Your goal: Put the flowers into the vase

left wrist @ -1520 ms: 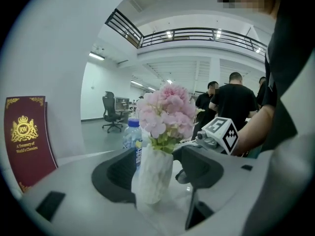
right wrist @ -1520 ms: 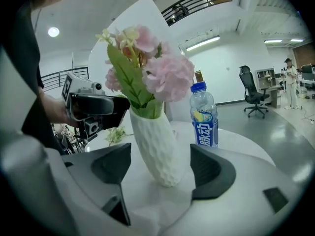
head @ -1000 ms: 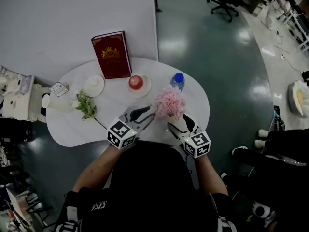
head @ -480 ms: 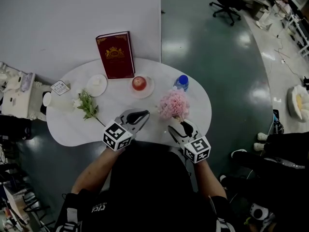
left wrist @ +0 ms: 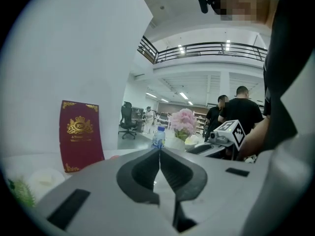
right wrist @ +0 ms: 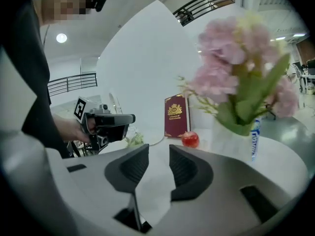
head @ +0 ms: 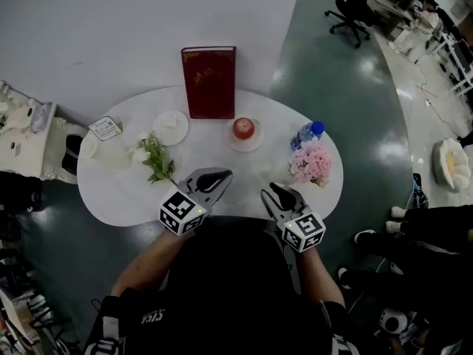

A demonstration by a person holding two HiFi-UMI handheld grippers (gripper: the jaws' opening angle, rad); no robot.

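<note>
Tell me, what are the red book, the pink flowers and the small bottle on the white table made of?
The red book looks hard-covered, in matte dark red cloth or leatherette with shiny gold stamping. The pink flowers may be fabric or real; their soft, evenly coloured clusters leave it open. The small bottle seems to be clear plastic: see-through body, blue cap, printed label.

Big open office hall, I note: swivel chair [head: 353,4] and desks [head: 432,17] on a glossy green floor [head: 355,102]. Railed mezzanine [left wrist: 211,48] overhead, strip lights [left wrist: 183,96], people [left wrist: 241,109] standing beyond my bench [head: 118,191].
</note>
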